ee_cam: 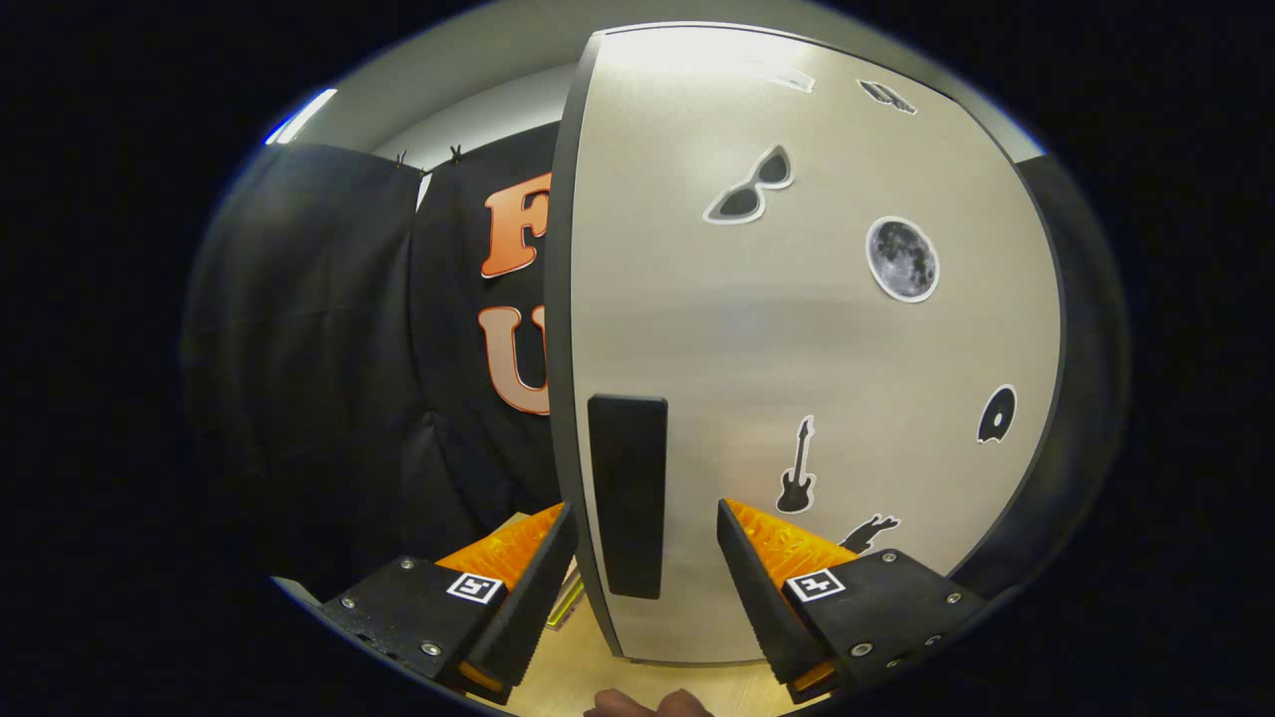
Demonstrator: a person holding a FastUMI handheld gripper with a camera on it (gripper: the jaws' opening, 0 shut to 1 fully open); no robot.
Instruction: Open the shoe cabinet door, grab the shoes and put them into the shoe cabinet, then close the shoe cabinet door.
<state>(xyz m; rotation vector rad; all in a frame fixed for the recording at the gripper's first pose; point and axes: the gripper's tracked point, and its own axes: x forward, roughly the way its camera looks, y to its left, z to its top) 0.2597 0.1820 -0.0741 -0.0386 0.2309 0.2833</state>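
Gripper (645, 558) fingers are held apart, straddling the free edge and dark handle (628, 496) of the shoe cabinet door (797, 329), nothing clamped; whether the door is being opened or closed cannot be told, since no shoes are seen.

- No readable text, brand or nr on the cabinet door (797, 329); picture stickers only: sunglasses (749, 187), moon (902, 259), guitar (797, 468).
- Gripper (645, 543) fingers apart, each w/ a square coded marker (474, 587), no letters.
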